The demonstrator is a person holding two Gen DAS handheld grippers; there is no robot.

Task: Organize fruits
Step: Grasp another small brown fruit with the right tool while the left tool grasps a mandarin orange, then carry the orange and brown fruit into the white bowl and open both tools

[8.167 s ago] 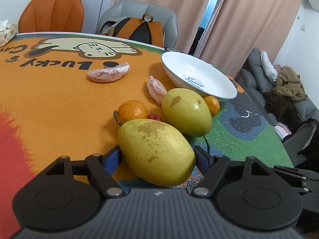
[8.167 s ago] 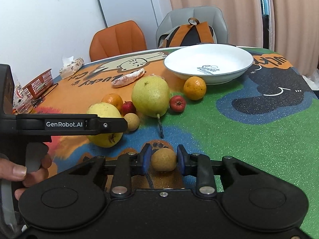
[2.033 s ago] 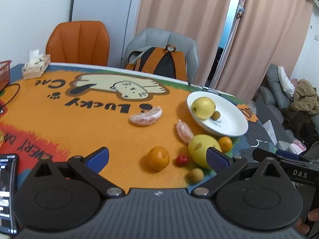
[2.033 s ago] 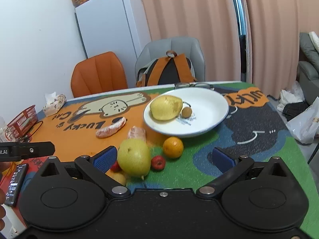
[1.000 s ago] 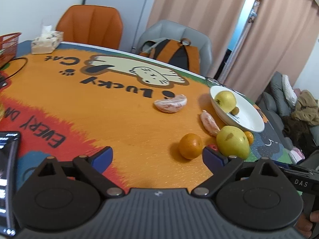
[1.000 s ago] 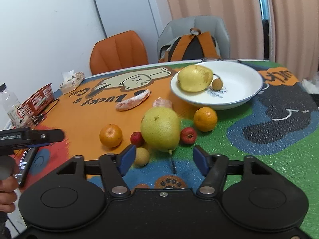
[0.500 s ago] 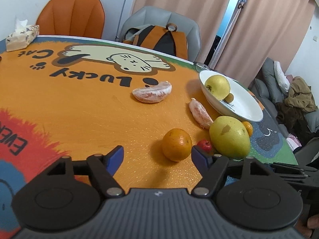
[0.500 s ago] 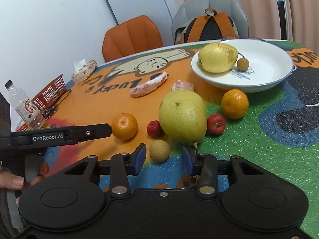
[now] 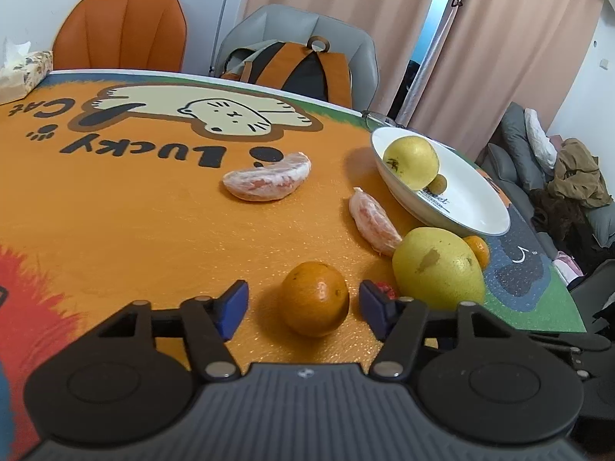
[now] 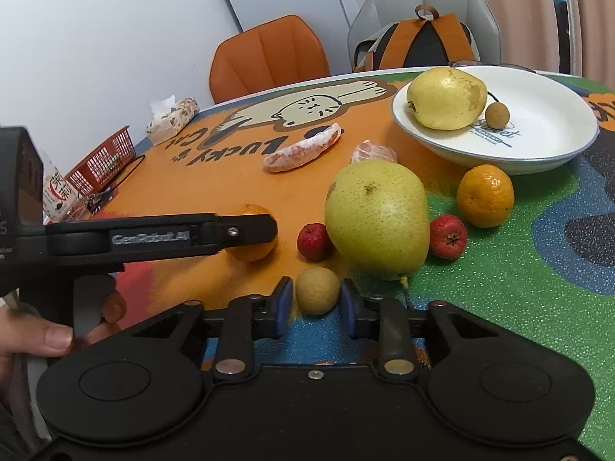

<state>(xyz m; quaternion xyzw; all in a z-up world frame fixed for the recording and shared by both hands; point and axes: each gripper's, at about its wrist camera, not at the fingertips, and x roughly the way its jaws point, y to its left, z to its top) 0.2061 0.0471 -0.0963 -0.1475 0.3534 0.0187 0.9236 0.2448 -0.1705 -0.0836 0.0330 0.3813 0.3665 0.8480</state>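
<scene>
**Both hand-held grippers at fruit on the worktop**

Your left hand-held gripper (image 9: 303, 303) sits low over the worktop (image 9: 115, 230) with an orange (image 9: 314, 298) between its blue pads. The jaws are closing, but a gap shows on each side of the orange, so the pads do not press on it yet.

Your right hand-held gripper (image 10: 314, 303) has its jaws drawn in on a small tan fruit (image 10: 317, 290); both pads meet its sides. The fruit rests on the worktop, just in front of a large yellow-green pear (image 10: 378, 218).

Positions of the other fruit:
- Two small red fruits (image 10: 314, 241) flank the large pear, one on each side.
- A second orange (image 10: 485, 196) lies between the pear and the white plate (image 10: 546, 146).
- Two peeled citrus segments (image 9: 267, 182) lie on the orange area of the worktop, apart from each other.
- The plate holds a yellow pear (image 10: 446, 98) and one small tan fruit beside it.

In the right wrist view, your left hand (image 10: 42, 336) grips the left tool's handle.
</scene>
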